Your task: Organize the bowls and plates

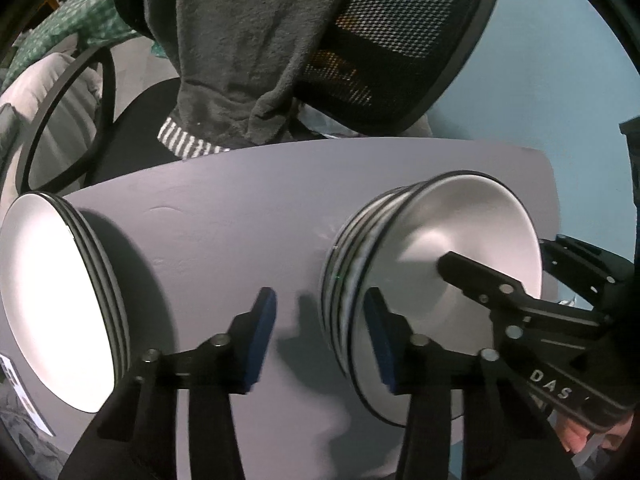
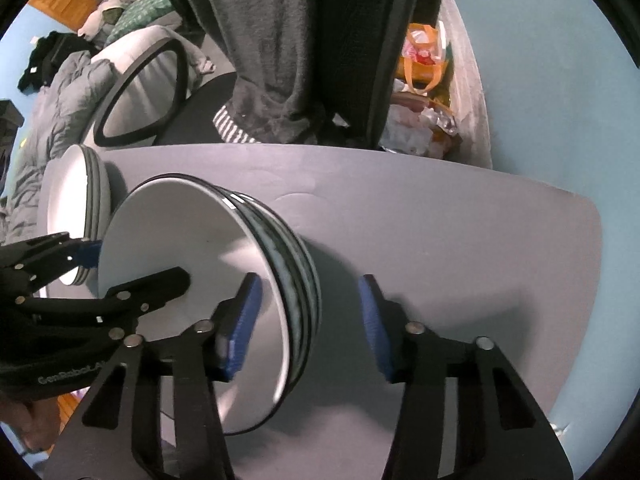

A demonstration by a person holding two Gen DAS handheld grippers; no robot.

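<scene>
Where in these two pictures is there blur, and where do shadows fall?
Left wrist view: the bowl stack has a smeared rim; the plate stack shades the table. Right wrist view: the bowl rim is blurred, its shadow falling rightward.

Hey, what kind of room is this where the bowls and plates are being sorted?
Probably a bedroom or home office rather than a kitchen. A mesh office chair with a grey towel over it stands behind the table, and bedding lies in the background.
</scene>
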